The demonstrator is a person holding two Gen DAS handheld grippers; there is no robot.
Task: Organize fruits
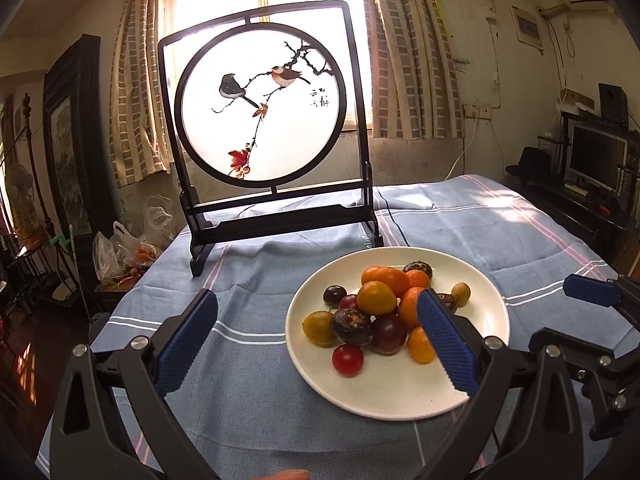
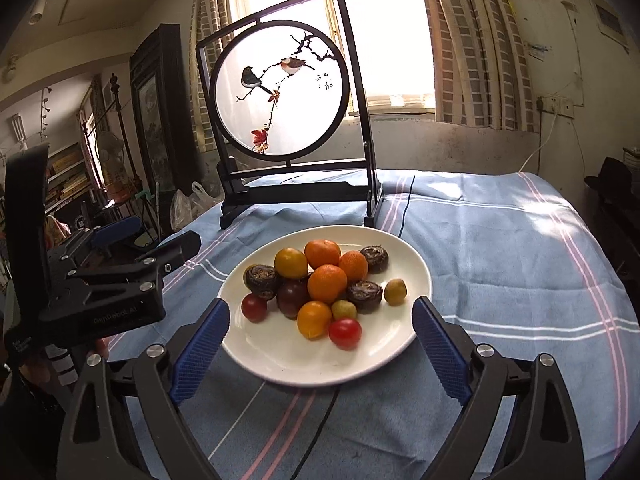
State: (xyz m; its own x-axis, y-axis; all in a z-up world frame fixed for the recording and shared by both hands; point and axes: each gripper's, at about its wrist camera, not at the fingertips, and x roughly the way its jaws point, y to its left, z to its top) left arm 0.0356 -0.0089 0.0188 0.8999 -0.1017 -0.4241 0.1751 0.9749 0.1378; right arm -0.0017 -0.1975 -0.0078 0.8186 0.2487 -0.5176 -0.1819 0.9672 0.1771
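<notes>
We hold our left gripper [image 1: 316, 336] with its blue ribbed fingers spread wide and empty; its right pad hangs over the near-right part of the round white ceramic plate [image 1: 486, 320]. Our right gripper [image 2: 320, 344] is likewise spread and holding nothing, straddling the plate's near rim.

The plate sits on the blue striped tablecloth [image 2: 500, 264], and on it the fruits are heaped in one loose pile. Nearest us on the plate lies a small red cherry tomato [image 2: 345, 333], then a yellow-orange cherry tomato [image 2: 314, 319]; toward the plate's middle sit dark purple tomatoes [image 2: 292, 298] and brown, rough water chestnuts [image 2: 363, 296]; orange kumquat-like fruits [image 2: 327, 283] crown the pile toward the plate's far side.

We judge these light, smooth and prone to roll; the tomatoes are thin-skinned and would bruise or burst under a hard squeeze. A gentle pinch across the widest middle seems best. Most are near-round, so no long axis matters.

Beyond the plate stands a black-framed round bird screen [image 2: 280, 88].
</notes>
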